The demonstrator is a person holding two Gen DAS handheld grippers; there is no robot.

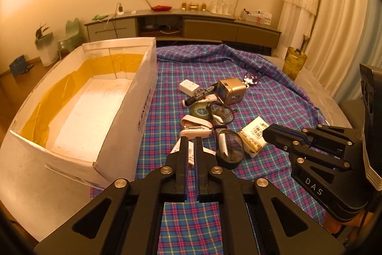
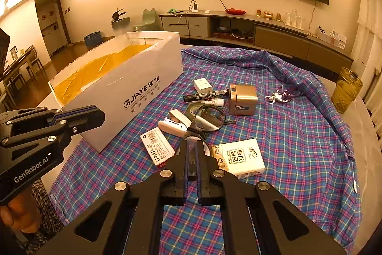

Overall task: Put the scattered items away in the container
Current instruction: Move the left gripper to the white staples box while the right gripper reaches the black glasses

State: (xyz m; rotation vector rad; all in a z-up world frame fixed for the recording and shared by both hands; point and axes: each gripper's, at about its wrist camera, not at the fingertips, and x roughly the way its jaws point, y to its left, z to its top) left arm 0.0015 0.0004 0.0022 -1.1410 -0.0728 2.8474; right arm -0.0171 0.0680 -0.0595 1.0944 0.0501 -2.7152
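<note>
Two hand-held grippers hang tilted down over a round table (image 2: 367, 135) draped with a blue and pink plaid cloth (image 2: 286, 135). The left gripper (image 1: 190, 142) has its jaws pressed together with nothing between them, its tips above a white barcode-labelled box (image 2: 156, 149) near the front of the cloth. The right gripper (image 2: 191, 145) is likewise closed and empty, its tips just in front of a pair of black-framed glasses (image 2: 210, 116).

The scattered items lie in a loose cluster at the middle of the cloth. The glasses rest partly over a roll of tape (image 1: 200, 109) and touch a white and pink stapler (image 1: 197, 129). Just right of the glasses lies a white tissue pack (image 2: 241, 157). Farther back, a black marker (image 2: 205, 95) lies across a small white tube (image 2: 214, 102), with a white charger block (image 2: 202, 84) behind them and a gold cube-shaped device (image 2: 242, 99) to their right. A small silvery trinket (image 2: 279, 96) sits apart, toward the right edge.

The container, a white cardboard box (image 1: 140, 97) lined with yellow tape, stands open and empty on the left side of the table, its long wall along the cloth's left edge. A green patterned glass (image 2: 346, 90) stands at the table's far right edge, off the cloth.
</note>
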